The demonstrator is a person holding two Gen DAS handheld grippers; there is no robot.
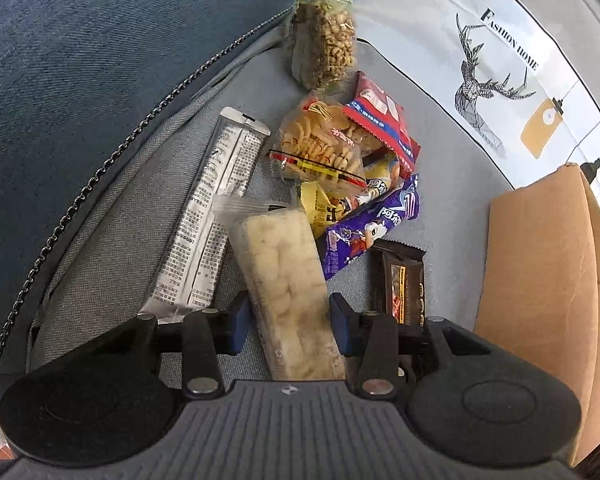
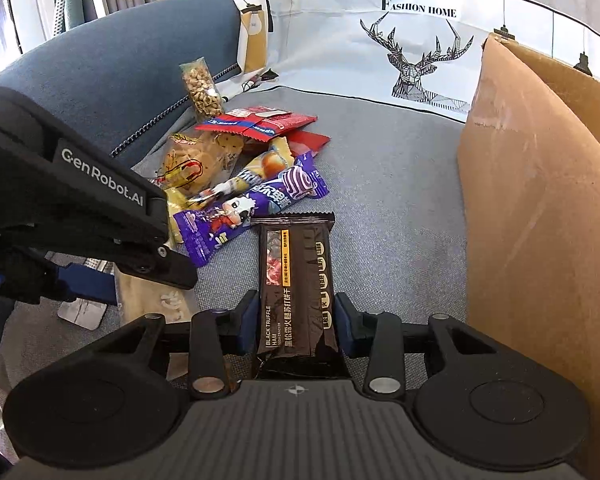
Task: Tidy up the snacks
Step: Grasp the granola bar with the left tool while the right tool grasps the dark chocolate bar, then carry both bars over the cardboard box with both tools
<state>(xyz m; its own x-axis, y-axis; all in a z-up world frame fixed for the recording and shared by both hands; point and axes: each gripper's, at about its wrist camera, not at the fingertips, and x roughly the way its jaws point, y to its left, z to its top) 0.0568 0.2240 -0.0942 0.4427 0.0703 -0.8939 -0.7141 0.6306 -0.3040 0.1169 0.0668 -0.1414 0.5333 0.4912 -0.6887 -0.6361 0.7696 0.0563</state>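
The cardboard box is walling off the right, leaving open grey cushion beside the snack pile. The left gripper is straddling one clear pack of puffs, whether squeezing I cannot tell. The right gripper is clamping one dark cracker pack; one silver pouch is lying alongside.

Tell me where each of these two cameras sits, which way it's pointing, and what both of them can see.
Left wrist: sits on the left gripper, looking forward and down along its blue fingers at the clear pack of pale crackers between them.
Right wrist: sits on the right gripper, looking forward along its fingers at the dark cracker pack between them; the left gripper's black body shows at its left.
Shared: the purple packet, the nut bag, the cardboard box and the deer-print cloth.
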